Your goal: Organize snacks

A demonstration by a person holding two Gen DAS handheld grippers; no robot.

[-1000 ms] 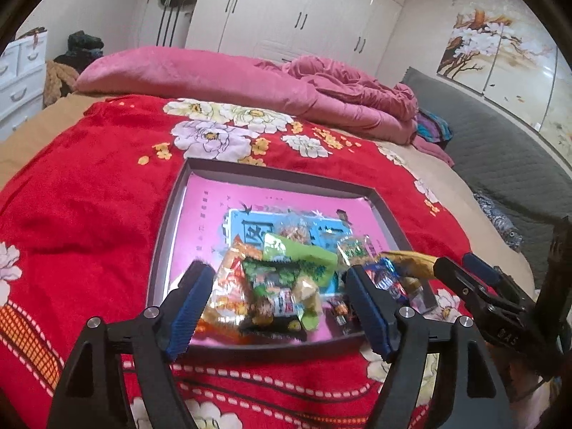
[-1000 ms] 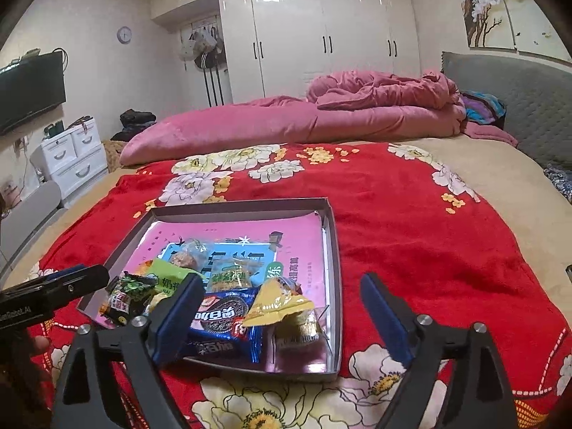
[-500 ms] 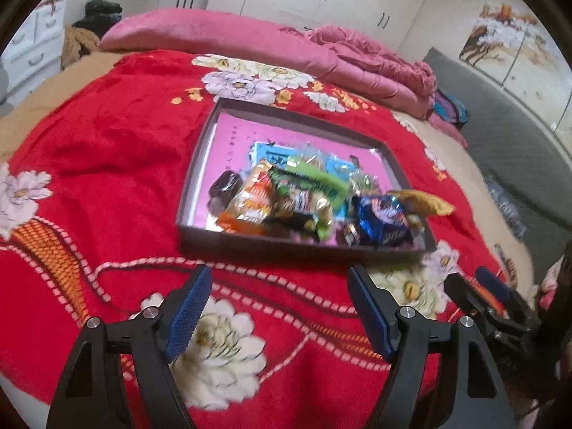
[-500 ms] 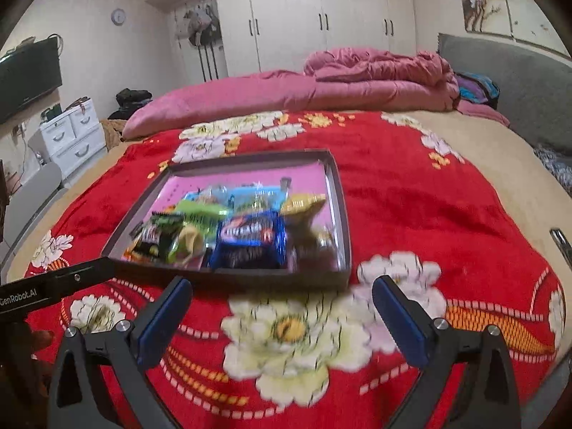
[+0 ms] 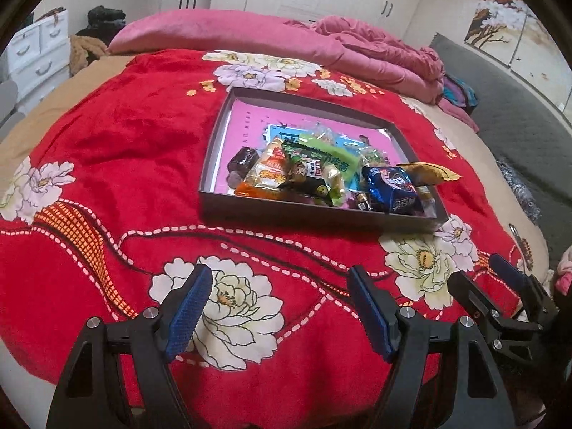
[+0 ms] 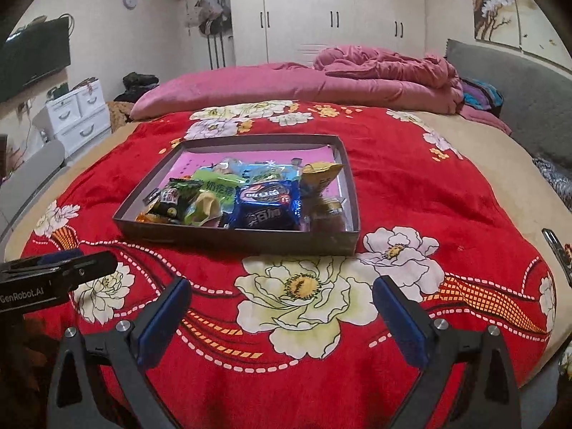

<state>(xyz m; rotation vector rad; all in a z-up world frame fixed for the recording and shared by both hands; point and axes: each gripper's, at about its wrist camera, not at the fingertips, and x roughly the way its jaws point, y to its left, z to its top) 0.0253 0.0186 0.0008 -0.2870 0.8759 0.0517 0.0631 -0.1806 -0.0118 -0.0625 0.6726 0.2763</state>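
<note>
Both claws (image 5: 277, 307) (image 6: 282, 318) gape empty; only the right view shows the television (image 6: 34, 59).

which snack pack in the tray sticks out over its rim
The yellow pack: its tip overhangs the tray rim at the right side; the blue pack and the others lie inside.

Dim, warm indoor light, glare on the glossy wardrobe doors (image 6: 332, 10), strong fisheye bending, dark vignetted corners, soft, slightly grainy detail throughout
</note>
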